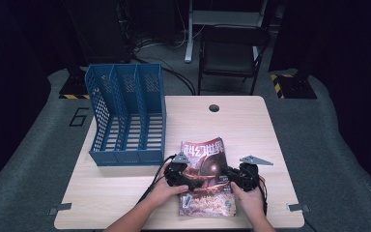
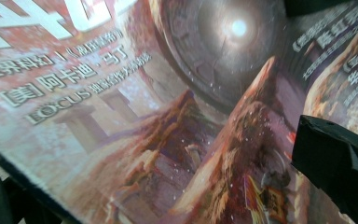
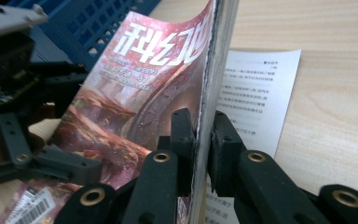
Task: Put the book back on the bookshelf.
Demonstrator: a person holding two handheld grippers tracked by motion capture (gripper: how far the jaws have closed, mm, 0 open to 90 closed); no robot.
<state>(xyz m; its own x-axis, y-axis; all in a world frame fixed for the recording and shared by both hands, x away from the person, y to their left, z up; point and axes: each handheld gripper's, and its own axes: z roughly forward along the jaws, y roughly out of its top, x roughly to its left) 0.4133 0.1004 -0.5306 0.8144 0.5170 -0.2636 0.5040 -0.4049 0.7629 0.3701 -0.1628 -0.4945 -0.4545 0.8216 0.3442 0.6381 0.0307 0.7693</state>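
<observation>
**Thin, floppy magazine gripped at both edges**

At far left, blue file rack (image 1: 127,116) standing on the desk (image 1: 251,125), slots open and apart from the work. Just right of it, magazine (image 1: 204,170) near the desk's front edge, part lifted, glossy cover curling. Left gripper (image 1: 178,175) at the magazine's left edge; in the left gripper view, one of the fingers (image 2: 338,163) over the cover and a dark part low beneath the edge, yet pressing or merely straddling cannot be told. Right gripper (image 3: 204,140) pinching the right-hand edge, fingers (image 3: 182,135) close on either side of the thin stack of pages. Likely light, limp and slick: best held near the spine, deep on the pages, with both edges supported. Loose white sheet (image 3: 256,93) lying beneath.
</observation>
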